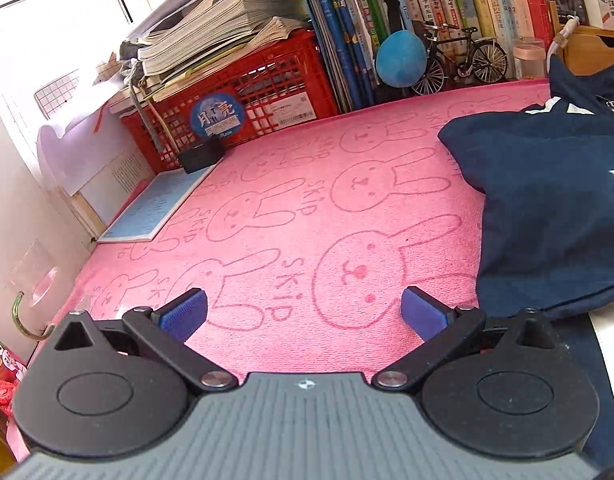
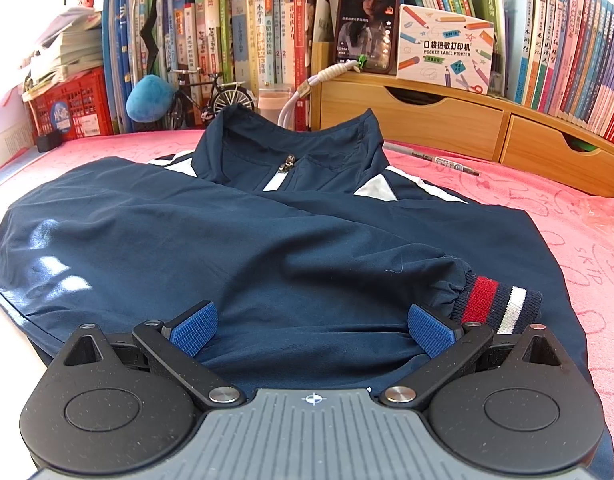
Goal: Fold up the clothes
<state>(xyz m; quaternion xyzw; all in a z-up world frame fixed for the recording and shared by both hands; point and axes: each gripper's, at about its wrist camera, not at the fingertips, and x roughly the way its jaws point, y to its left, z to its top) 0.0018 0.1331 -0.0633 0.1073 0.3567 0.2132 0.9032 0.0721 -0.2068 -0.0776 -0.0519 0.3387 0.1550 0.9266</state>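
My left tool hangs released, blue pads wide apart, nothing between them, over bare pink towel w/ bunny print covering the table. The jacket sits at the right of that frame, its near edge just beside the right pad, not touching as far as I can tell.

My right tool is released too, jaws spread, low over the jacket, which fills the centre of this frame. It lies flat, front up, collar at upper centre w/ zip pull closed near the top. A sleeve is folded across the body; its striped cuff (red, navy, white) lies lower right, just beside the right pad. Can't tell if pad touches cloth.

Behind the jacket, upper frame: books, a phone propped upright w/ screen lit, a wooden drawer unit, a printer box on it. Upper left: red crate, blue plush, model bike. A pen lies on the towel right of the collar.
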